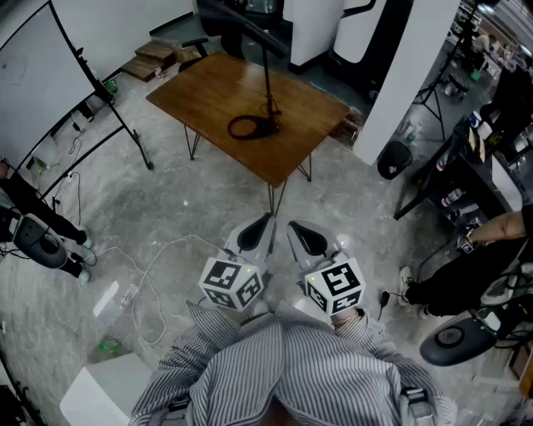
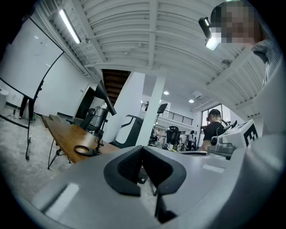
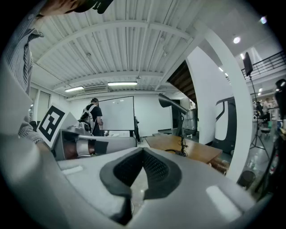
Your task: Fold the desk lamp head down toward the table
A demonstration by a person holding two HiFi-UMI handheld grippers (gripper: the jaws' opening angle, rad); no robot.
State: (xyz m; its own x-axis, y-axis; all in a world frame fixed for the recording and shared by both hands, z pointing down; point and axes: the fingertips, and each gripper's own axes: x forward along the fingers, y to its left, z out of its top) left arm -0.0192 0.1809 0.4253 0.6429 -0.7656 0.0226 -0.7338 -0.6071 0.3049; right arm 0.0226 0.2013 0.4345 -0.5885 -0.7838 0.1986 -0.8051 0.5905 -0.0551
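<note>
A black desk lamp (image 1: 265, 79) stands upright on a brown wooden table (image 1: 208, 91), its ring base (image 1: 246, 127) flat on the top and its long head (image 1: 241, 25) raised high. The lamp also shows in the left gripper view (image 2: 102, 117) and in the right gripper view (image 3: 181, 129). My left gripper (image 1: 256, 235) and right gripper (image 1: 306, 238) hang side by side close to my body, well short of the table. Both are shut with nothing between the pads (image 2: 134, 167) (image 3: 152, 169).
A whiteboard on a stand (image 1: 50, 91) is at the left. White cables (image 1: 146, 283) trail over the concrete floor. A white pillar (image 1: 404, 75) and a dark rack (image 1: 475, 166) stand at the right, where a person (image 1: 466, 274) sits. A white box (image 1: 104, 387) lies near my left side.
</note>
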